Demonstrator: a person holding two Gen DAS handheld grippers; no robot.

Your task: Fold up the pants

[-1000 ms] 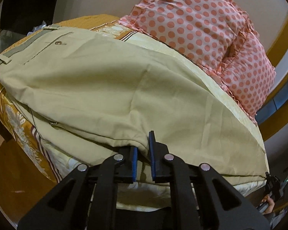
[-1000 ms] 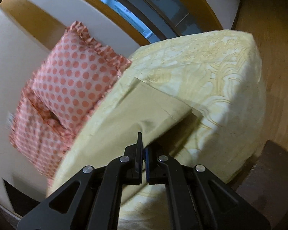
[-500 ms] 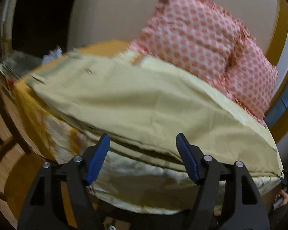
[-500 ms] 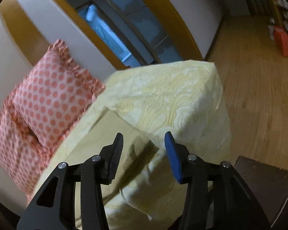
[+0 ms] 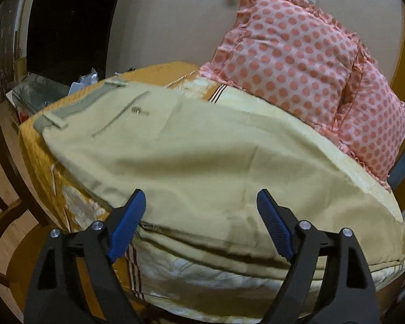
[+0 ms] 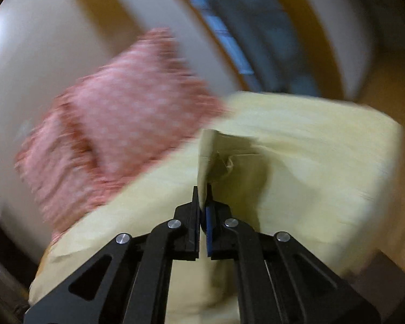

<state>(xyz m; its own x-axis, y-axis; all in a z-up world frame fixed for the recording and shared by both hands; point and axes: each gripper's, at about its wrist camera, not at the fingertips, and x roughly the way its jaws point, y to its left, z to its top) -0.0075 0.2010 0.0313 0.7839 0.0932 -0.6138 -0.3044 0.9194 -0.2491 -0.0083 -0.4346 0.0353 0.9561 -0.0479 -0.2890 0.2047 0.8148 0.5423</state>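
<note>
1. The pants (image 5: 191, 156) lie flat on the bed (image 5: 43, 159), waistband at 10 o'clock.
2. The left gripper (image 5: 199, 216) is wide apart, holding nothing.
3. The right gripper (image 6: 202, 205) is clamped on the pants' hem (image 6: 206, 156).
4. Pulling fast could make the thin hem slip out.

No readable text, label, brand, number or sign shows in either view. The khaki pants (image 5: 191, 159) and the polka-dot pillows (image 5: 289, 62) carry no lettering, and the right wrist view is too blurred by motion to make out any writing.
</note>
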